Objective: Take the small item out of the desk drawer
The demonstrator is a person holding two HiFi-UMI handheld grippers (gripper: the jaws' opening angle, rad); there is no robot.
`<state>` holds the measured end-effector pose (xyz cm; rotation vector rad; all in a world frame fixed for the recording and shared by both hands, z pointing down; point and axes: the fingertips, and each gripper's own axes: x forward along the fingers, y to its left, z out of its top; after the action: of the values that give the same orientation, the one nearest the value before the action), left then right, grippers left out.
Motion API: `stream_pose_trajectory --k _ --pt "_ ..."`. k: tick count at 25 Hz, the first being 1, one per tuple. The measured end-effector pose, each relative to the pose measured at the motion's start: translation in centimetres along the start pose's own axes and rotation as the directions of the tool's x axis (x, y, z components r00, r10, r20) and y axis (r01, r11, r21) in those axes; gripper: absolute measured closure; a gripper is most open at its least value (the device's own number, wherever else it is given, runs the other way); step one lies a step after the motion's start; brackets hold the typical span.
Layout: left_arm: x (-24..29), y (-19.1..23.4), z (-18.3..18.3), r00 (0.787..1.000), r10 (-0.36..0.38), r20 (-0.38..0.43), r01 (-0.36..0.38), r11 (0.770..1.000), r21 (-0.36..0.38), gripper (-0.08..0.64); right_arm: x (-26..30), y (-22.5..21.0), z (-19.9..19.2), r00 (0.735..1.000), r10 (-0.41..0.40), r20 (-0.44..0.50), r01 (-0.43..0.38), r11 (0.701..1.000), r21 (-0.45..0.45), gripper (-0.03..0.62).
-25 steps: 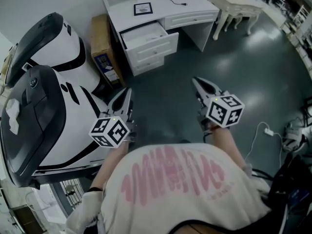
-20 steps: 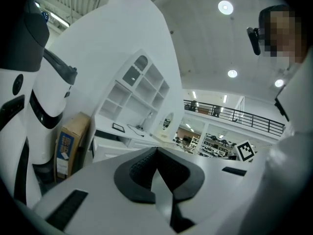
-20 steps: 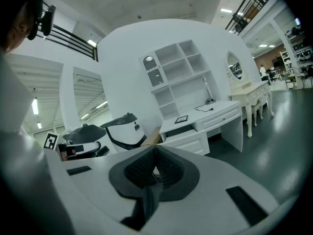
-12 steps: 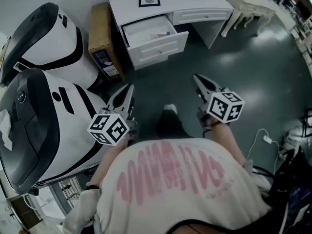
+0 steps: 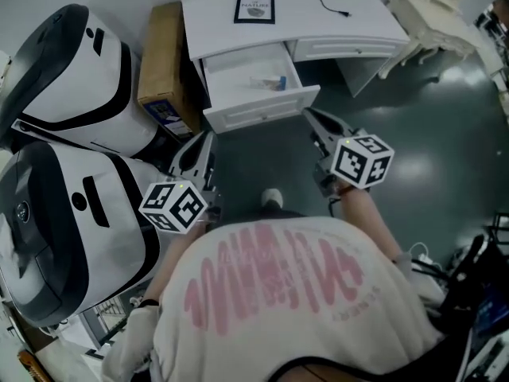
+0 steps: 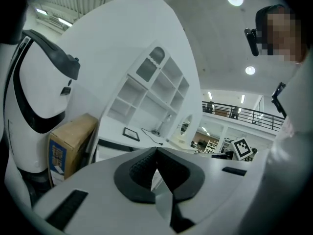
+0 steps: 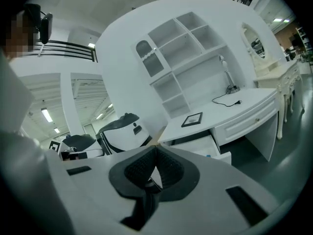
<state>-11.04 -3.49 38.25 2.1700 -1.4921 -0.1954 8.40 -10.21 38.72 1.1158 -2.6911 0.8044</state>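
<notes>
Drawer (image 5: pixel 262 110) of the table (image 5: pixel 358 24) stands open, small pale item (image 5: pixel 268 83) inside, probably light and stiff; pinch across its middle. Left gripper (image 5: pixel 208 138) and right gripper (image 5: pixel 308 114) closed, empty.

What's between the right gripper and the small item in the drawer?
Head view: only the white drawer's front panel separates the right gripper from the small pale item.

The drawer (image 5: pixel 262 111) holds the small item (image 5: pixel 268 82); box (image 5: pixel 161 62) left of desk (image 5: pixel 358 29).
</notes>
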Motion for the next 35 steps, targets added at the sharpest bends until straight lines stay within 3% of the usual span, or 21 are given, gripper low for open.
stream_pose_trajectory --k 8,15,20,24,26,31,33,35 --pt "7.2 3.7 1.4 0.994 0.103 0.037 -0.103 0.995 -0.02 0.531 7.4 -6.3 3.6 0.994 0.082 -0.075 -0.085 0.996 -0.034 0.575" --pt "10.3 7.9 -0.8 0.982 0.185 -0.029 -0.186 0.981 -0.046 0.531 12.7 -11.5 2.1 0.972 0.059 -0.226 -0.086 0.99 -0.111 0.574" --pt "12.6 10.5 -1.0 0.979 0.196 -0.056 -0.2 0.978 -0.063 0.531 16.5 -14.1 1.4 0.954 0.047 -0.297 -0.096 0.984 -0.153 0.574" --pt "14.7 12.9 -0.3 0.976 0.206 -0.071 -0.21 0.976 -0.05 0.531 20.3 -15.7 1.2 0.932 0.023 -0.361 -0.127 0.955 -0.267 0.574" --pt "15.4 13.9 -0.2 0.974 0.211 -0.084 -0.215 0.976 -0.04 0.531 22.1 -15.9 0.4 0.903 0.021 -0.429 -0.189 0.916 -0.353 0.574" --pt "17.2 16.2 -0.7 0.968 0.217 -0.128 -0.225 0.973 -0.056 0.531 25.7 -16.8 -3.1 0.787 -0.029 -0.616 -0.365 0.784 -0.503 0.574" --pt "17.8 17.2 -0.7 0.966 0.221 -0.136 -0.231 0.971 -0.063 0.531 26.7 -17.6 -4.7 0.74 -0.038 -0.672 -0.416 0.759 -0.5 0.573" --pt "18.3 18.0 -0.7 0.964 0.224 -0.145 -0.235 0.97 -0.066 0.531 27.3 -18.2 -6.1 0.696 -0.032 -0.717 -0.452 0.757 -0.472 0.571"
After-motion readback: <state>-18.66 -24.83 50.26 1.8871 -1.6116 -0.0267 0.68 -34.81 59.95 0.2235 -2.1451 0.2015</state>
